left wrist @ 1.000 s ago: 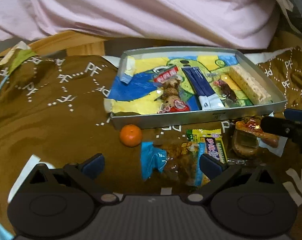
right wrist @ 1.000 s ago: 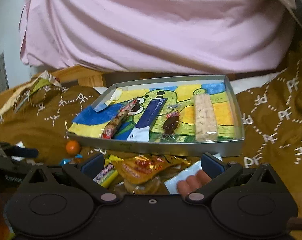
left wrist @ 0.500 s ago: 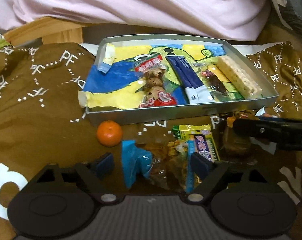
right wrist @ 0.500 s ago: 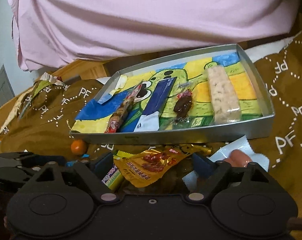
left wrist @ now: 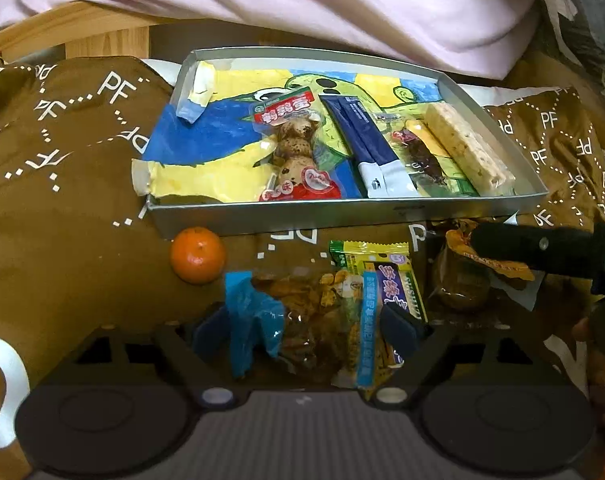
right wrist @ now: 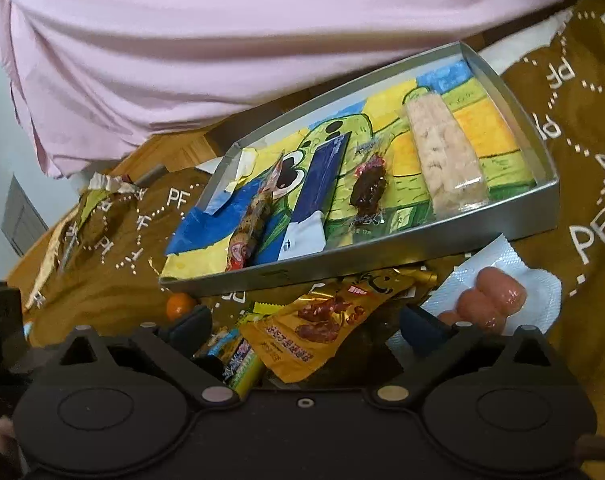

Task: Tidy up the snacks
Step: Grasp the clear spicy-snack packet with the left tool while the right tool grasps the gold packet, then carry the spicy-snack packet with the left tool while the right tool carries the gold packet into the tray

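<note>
Judging from how the loose packets overlap, the main risk is a double pick or a dragged pile. On the brown cloth [left wrist: 74, 208], printed all over with "PF", the metal tray [left wrist: 342, 212] already holds a row of snacks on a bright drawing: a red-labelled packet [left wrist: 298, 148], a dark blue sachet [left wrist: 362, 140] with a small bin symbol, a dark dried snack [right wrist: 368, 192] and a pale bar [right wrist: 442, 160]. The rest lie just in front of the tray. The left gripper [left wrist: 302, 332] is open, its fingers either side of a clear bag with blue ends [left wrist: 302, 320]; that bag lies against a yellow-green packet [left wrist: 382, 276], so a closing pinch could catch both or crumple slippery film. The right gripper [right wrist: 302, 324] is also open around an orange-gold packet [right wrist: 322, 328] with Chinese print too small to read; a sealed sausage pack [right wrist: 490, 300] sits beside its right finger. A small orange [left wrist: 198, 254] could roll if nudged.
</note>
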`<state>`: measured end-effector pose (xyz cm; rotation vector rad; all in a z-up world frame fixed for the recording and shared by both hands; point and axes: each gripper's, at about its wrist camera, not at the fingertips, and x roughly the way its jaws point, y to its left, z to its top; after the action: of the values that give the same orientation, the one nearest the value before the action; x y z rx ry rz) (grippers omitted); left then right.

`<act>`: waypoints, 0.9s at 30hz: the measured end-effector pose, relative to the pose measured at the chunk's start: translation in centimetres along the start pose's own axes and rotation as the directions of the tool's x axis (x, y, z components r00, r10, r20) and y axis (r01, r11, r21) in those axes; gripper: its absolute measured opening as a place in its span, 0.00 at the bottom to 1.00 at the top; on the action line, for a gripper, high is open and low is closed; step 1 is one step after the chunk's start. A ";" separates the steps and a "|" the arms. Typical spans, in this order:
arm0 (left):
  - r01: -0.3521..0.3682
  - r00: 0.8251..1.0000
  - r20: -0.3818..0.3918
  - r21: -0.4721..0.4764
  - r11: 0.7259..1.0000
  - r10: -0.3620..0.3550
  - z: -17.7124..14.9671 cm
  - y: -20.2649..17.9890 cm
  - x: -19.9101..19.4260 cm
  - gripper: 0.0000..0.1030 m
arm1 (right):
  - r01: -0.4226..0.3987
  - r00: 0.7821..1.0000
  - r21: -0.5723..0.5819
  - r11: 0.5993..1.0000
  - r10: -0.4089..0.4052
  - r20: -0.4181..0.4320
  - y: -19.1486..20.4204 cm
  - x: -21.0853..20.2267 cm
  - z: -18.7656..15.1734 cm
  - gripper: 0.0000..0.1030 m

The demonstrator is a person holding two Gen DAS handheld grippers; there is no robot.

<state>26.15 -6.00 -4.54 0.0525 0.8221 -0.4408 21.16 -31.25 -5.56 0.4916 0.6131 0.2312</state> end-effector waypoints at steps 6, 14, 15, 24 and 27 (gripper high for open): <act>-0.017 1.000 0.009 -0.041 0.999 0.017 -0.2 -0.2 -0.3 0.76 | 0.021 1.000 0.028 0.999 -0.021 0.003 -0.1 0.0 0.1 0.89; -0.053 0.998 0.011 -0.078 0.996 0.054 -0.1 -0.5 -0.7 0.64 | 0.069 0.997 0.026 0.997 -0.069 -0.032 -0.8 0.3 -0.1 0.44; -0.058 0.998 0.013 -0.083 0.995 0.059 -0.1 -0.5 -0.7 0.62 | 0.069 0.997 0.024 0.997 -0.069 -0.034 -0.8 0.3 -0.2 0.42; -0.086 0.995 0.042 -0.149 0.985 0.093 -1.4 -0.8 -2.6 0.53 | 0.071 0.997 0.002 0.998 -0.071 -0.026 -0.3 -1.0 -0.4 0.28; -0.099 0.993 0.051 -0.163 0.982 0.109 -1.9 -1.2 -3.5 0.53 | 0.052 0.998 -0.016 0.999 -0.053 -0.036 0.3 -1.4 -0.6 0.25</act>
<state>22.29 -5.42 -3.18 -0.0660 0.7895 -0.2754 19.61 -31.21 -5.14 0.4573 0.6585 0.1950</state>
